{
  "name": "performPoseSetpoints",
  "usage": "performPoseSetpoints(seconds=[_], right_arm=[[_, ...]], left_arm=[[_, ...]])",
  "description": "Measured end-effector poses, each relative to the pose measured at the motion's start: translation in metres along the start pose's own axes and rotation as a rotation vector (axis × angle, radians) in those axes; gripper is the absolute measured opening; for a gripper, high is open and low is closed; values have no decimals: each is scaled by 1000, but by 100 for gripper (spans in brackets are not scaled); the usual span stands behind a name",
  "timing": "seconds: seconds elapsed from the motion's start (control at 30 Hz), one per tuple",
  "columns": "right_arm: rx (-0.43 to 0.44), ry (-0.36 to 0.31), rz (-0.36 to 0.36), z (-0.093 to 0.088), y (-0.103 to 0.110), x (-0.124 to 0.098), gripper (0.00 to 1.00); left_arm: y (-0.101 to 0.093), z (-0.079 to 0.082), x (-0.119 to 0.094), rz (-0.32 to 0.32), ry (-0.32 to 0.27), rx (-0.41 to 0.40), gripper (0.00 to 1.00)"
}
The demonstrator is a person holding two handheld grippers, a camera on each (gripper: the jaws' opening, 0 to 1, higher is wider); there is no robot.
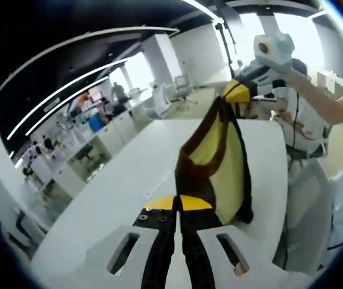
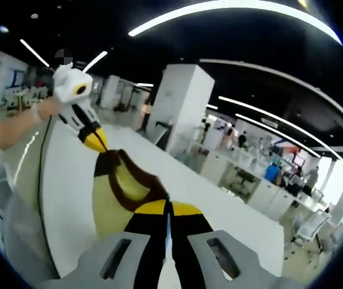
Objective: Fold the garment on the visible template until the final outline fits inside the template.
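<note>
A yellow garment [image 1: 219, 162] with dark brown trim hangs in the air above the white table [image 1: 123, 186], stretched between both grippers. My left gripper [image 1: 177, 203] is shut on one end of it at the bottom of the left gripper view. My right gripper [image 1: 239, 93] pinches the far end, higher up. In the right gripper view, my right gripper [image 2: 168, 209] is shut on the garment [image 2: 120, 186], and my left gripper [image 2: 96, 139] grips its other end at the upper left. The cloth sags and bunches between them.
The long white table [image 2: 219, 195] runs away from me. A person's forearm [image 1: 322, 102] holds the far gripper. A white column [image 2: 183, 102], desks, office chairs [image 1: 180, 87] and people stand in the background.
</note>
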State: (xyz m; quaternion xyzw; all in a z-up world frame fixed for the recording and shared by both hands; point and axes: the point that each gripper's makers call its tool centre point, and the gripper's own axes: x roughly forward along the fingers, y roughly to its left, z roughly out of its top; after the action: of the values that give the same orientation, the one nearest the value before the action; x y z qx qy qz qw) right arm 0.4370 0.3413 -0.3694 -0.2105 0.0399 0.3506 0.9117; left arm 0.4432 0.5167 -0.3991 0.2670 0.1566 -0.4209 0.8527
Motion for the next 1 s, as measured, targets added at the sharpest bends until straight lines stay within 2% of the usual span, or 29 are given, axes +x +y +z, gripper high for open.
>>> performPoseSetpoints(seconds=[0.3, 0.33, 0.57, 1.0], right_arm=[[-24, -23, -12, 13, -2, -6, 2], [-26, -22, -12, 15, -3, -7, 2], [-52, -34, -17, 25, -2, -9, 1], [-90, -77, -29, 51, -1, -23, 1]], left_arm=[[-2, 13, -12, 17, -25, 22, 0], [-1, 19, -16, 19, -47, 20, 0], [-2, 11, -12, 20, -4, 22, 0], [-10, 29, -35, 31, -60, 34, 0]])
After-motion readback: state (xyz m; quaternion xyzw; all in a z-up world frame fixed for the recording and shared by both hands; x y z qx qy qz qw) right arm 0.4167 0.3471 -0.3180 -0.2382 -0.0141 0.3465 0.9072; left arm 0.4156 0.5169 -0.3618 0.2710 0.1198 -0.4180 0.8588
